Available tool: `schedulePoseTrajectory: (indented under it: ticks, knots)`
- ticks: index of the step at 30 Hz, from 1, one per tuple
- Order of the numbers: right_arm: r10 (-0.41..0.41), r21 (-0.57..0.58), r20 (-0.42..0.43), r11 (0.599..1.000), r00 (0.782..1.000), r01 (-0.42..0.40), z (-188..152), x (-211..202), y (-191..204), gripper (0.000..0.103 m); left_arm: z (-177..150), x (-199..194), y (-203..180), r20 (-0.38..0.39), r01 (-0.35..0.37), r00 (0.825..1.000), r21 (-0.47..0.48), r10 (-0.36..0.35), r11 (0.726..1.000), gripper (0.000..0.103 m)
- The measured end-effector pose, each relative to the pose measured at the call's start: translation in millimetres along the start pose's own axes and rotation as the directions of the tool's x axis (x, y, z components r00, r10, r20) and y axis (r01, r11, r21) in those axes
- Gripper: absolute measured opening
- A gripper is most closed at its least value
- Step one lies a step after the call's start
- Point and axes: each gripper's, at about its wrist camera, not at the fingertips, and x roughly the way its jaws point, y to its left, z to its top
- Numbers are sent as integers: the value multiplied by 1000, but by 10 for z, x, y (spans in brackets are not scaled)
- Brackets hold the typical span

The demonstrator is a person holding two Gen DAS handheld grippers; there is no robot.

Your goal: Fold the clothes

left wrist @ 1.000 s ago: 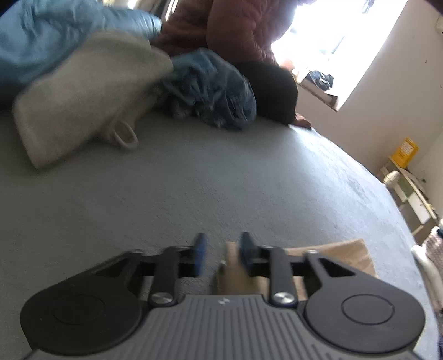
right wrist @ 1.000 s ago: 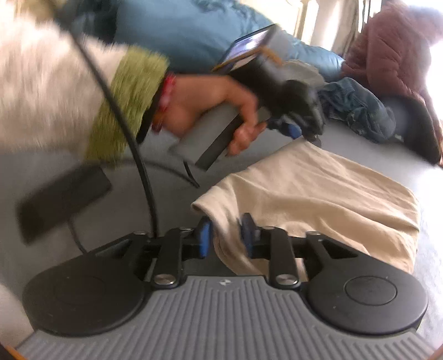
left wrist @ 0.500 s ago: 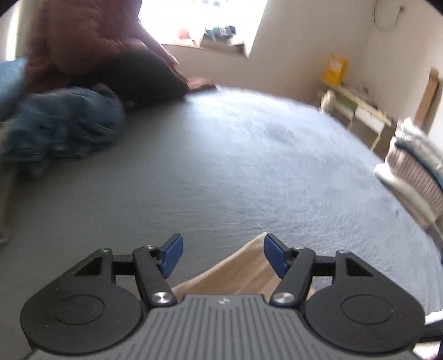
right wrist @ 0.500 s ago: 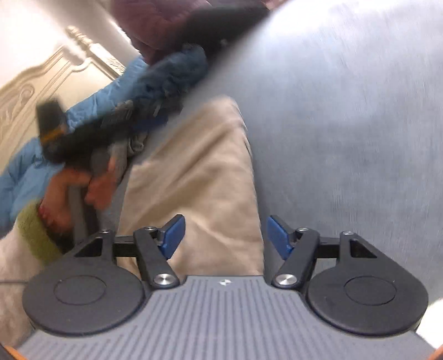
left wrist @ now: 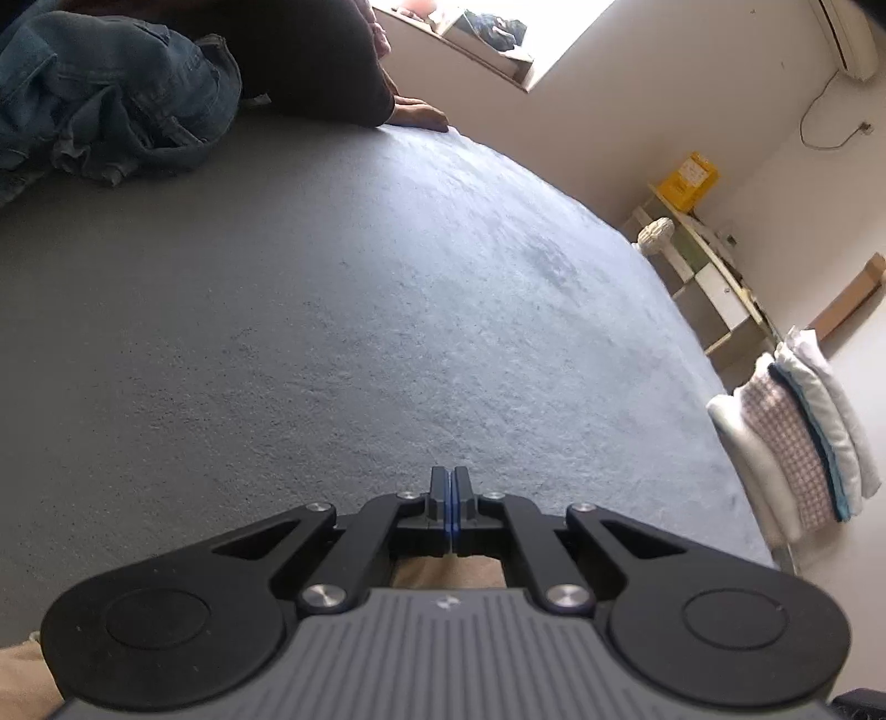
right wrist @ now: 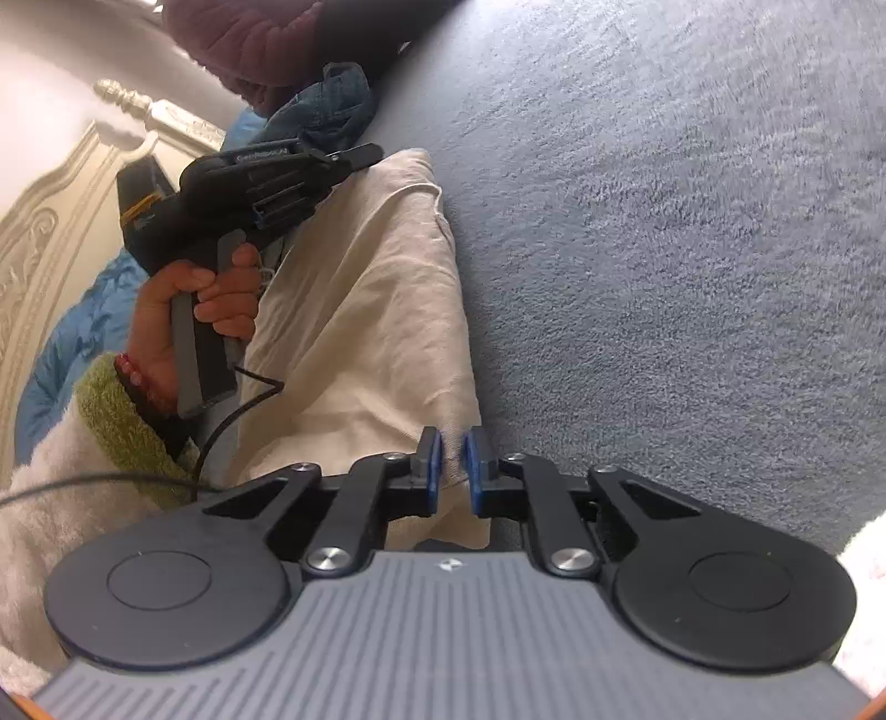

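A beige garment (right wrist: pixel 360 310) lies in a long folded strip on the grey bed cover (right wrist: pixel 664 249). My right gripper (right wrist: pixel 453 465) is at its near corner, jaws closing, with the cloth's edge pinched between the blue pads. In the right wrist view, my left gripper (right wrist: pixel 365 155) is held by a hand (right wrist: pixel 183 310) in a green cuff, its tip at the garment's far corner. In the left wrist view, the left gripper (left wrist: pixel 449 498) has its pads pressed together. A bit of beige garment (left wrist: pixel 443 573) shows just beneath the fingers.
Crumpled denim (left wrist: pixel 111 94) and a dark garment (left wrist: pixel 315 55) lie at the far side of the bed. A maroon puffy jacket (right wrist: pixel 243 39) and a blue duvet (right wrist: pixel 72 332) are near the carved headboard (right wrist: pixel 33 232). Folded linens (left wrist: pixel 792 443) are stacked beyond the bed's right edge, near a shelf (left wrist: pixel 703 266).
Both grippers opened wide, shifted along the garment and then closed at its corners. The right gripper rolled, so the garment now runs lengthwise away from it.
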Motion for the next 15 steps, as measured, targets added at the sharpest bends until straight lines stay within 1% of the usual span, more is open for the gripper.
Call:
schedulePoseTrajectory:
  ticks: [1, 3, 5, 6, 8, 9, 10, 11, 12, 13, 14, 15]
  knots:
    - [-2, -6, 2, 1000, 1000, 2, -11, -19, 6, 6, 17, 3, 5, 7, -3, 1000, -1, 3, 1000, 1]
    - [-7, -1, -1, 1000, 1000, 7, -27, -39, -2, 4, 38, -49, 37, 59, -28, 998, -42, 30, 999, 0]
    - [-11, 10, -8, 1000, 1000, 11, -49, -51, -27, 4, 57, -110, 72, 114, -52, 992, -91, 62, 994, 0]
    - [-13, 16, -10, 1000, 1000, 13, -57, -53, -43, 4, 86, -116, 104, 105, -31, 994, -110, 43, 993, 0]
    - [-14, 17, -9, 1000, 1000, 14, -54, -37, -56, 4, 159, -111, 179, 64, 32, 998, -146, -23, 989, 1]
    - [-17, 10, -8, 1000, 1000, 17, -71, -49, -50, 4, 188, -84, 177, 30, 62, 998, -149, -58, 987, 2]
    - [-21, 0, -9, 1000, 1000, 21, -70, -43, -41, 4, 206, -30, 110, -18, 57, 998, -120, -59, 991, 18]
    - [-24, -8, -10, 1000, 1000, 24, -65, -31, -34, 4, 220, 30, 25, -69, 42, 997, -82, -47, 996, 46]
    - [-26, -12, -10, 1000, 1000, 26, -64, -19, -35, 4, 234, 90, -60, -119, 28, 992, -43, -33, 999, 58]
    - [-25, -13, -9, 1000, 1000, 25, -62, -15, -40, 4, 223, 158, -158, -170, 13, 985, 4, -12, 1000, 62]
    - [-24, -12, -9, 1000, 1000, 23, -62, -21, -42, 4, 202, 228, -229, -207, -9, 978, 39, 17, 999, 54]
    - [-23, -13, -7, 1000, 1000, 23, -65, -27, -43, 4, 181, 296, -288, -239, -31, 970, 70, 47, 997, 49]
